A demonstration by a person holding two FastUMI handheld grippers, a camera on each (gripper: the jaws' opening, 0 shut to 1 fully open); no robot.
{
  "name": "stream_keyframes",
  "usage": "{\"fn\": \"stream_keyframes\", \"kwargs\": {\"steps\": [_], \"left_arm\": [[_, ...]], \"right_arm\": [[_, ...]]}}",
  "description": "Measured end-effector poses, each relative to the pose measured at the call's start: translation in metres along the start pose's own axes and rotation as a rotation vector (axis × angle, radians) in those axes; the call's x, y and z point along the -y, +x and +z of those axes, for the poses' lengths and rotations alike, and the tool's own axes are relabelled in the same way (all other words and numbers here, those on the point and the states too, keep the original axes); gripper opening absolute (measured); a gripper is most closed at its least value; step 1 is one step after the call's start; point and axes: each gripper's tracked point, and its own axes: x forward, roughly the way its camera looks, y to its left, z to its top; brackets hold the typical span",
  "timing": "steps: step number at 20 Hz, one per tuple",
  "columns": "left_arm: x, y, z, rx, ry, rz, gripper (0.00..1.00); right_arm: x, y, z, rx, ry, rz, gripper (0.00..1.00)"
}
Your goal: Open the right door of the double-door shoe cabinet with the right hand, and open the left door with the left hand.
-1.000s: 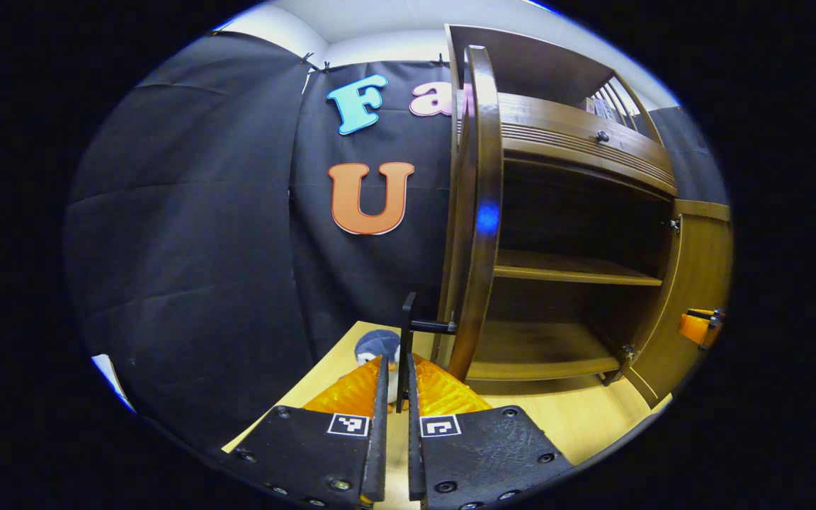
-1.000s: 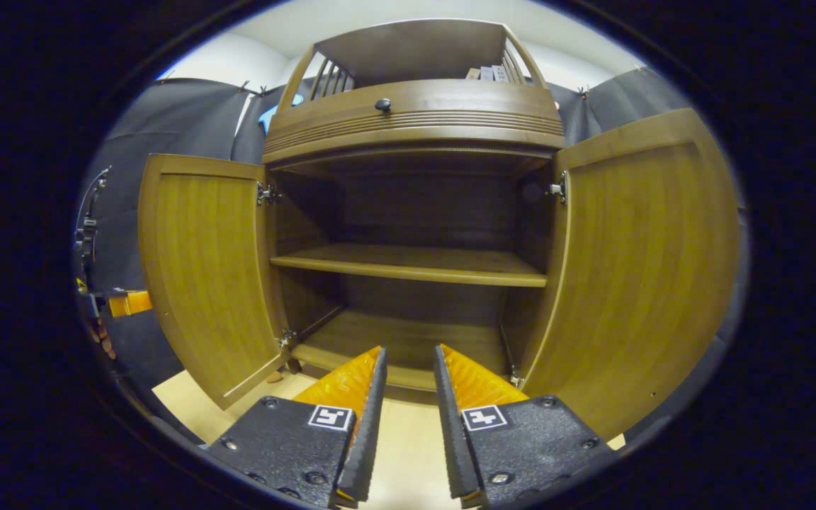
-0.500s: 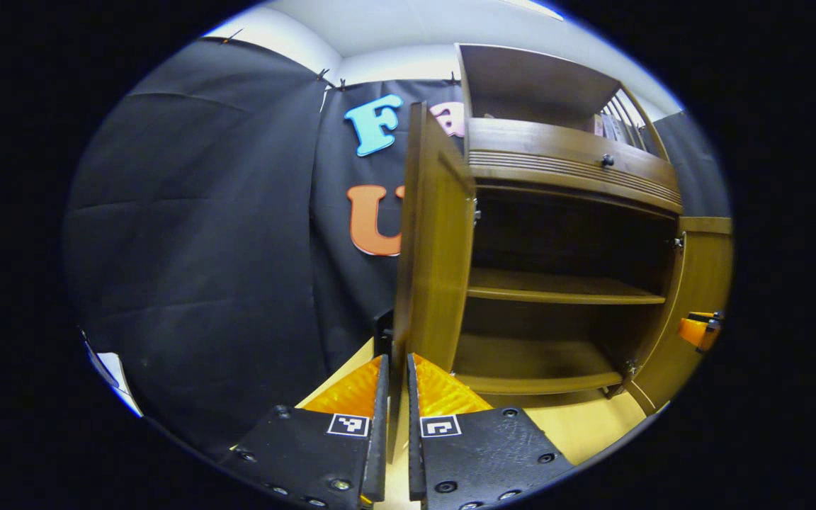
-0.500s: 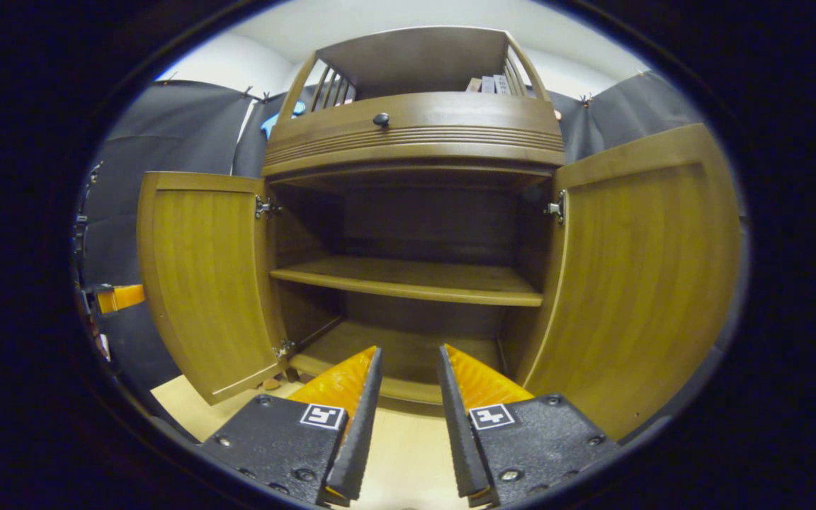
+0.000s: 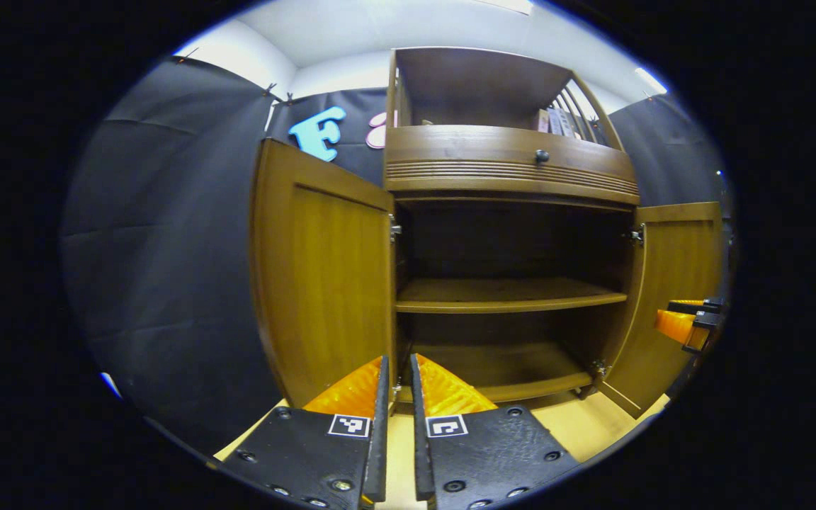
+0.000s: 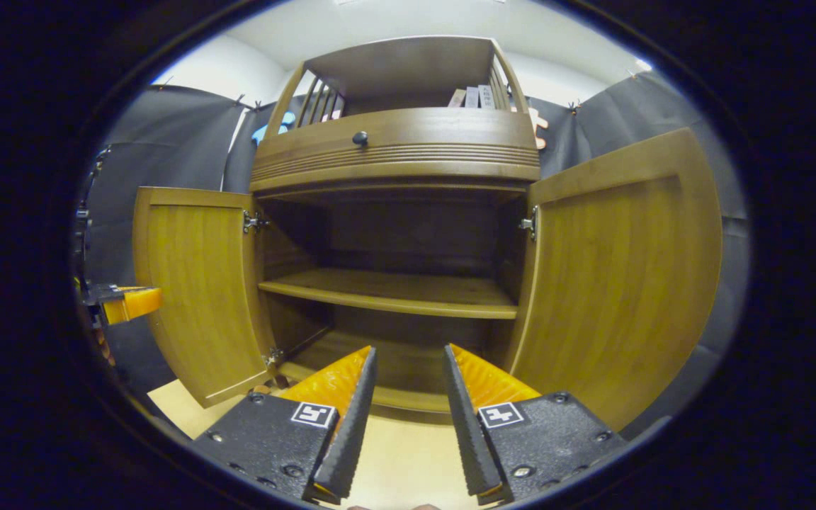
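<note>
The shoe cabinet (image 6: 394,152) stands against the black cloth wall with both of its doors swung wide. In the right gripper view the left door (image 6: 195,290) hangs out from the cabinet's left side and the right door (image 6: 620,276) from its right side, each showing its inner face. Between them the inside of the cabinet lies bare to view: one shelf (image 6: 387,290) runs across the middle, and the bottom board (image 6: 351,354) lies below it. Above the opening sits a drawer front with a small dark knob (image 6: 360,138), and over that an open top compartment with slatted sides.

The right hand-held gripper (image 6: 408,397) is in front of the cabinet's lower opening, its fingers spread with a clear gap and touching nothing. The left hand-held gripper (image 5: 397,404) is in front of the cabinet near the foot of the left door (image 5: 319,276); its fingers are close together with only a thin slit between them and nothing held. In the left gripper view the right door (image 5: 670,297) stands open at the cabinet's far side, with the right hand-held gripper just beside it. The floor (image 6: 408,460) in front of the cabinet is light wood.
</note>
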Motion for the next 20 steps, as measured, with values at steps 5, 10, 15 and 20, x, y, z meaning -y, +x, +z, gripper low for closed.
{"fn": "stream_keyframes", "kwargs": {"steps": [5, 10, 15, 20], "left_arm": [[0.046, 0.007, 0.003, -0.007, 0.003, -0.088, 0.42], [0.086, 0.004, 0.011, 0.003, -0.054, -0.160, 0.86], [0.107, -0.002, 0.023, 0.035, -0.034, -0.165, 0.90], [0.114, -0.010, 0.034, 0.063, -0.037, -0.147, 0.93]], "right_arm": [[0.014, -0.007, 0.012, 0.030, 0.002, -0.019, 0.65], [0.016, -0.011, 0.023, 0.045, 0.014, -0.004, 0.74], [0.013, -0.015, 0.036, 0.080, 0.011, 0.000, 0.80], [0.009, -0.018, 0.047, 0.108, 0.005, 0.016, 0.83]]}}
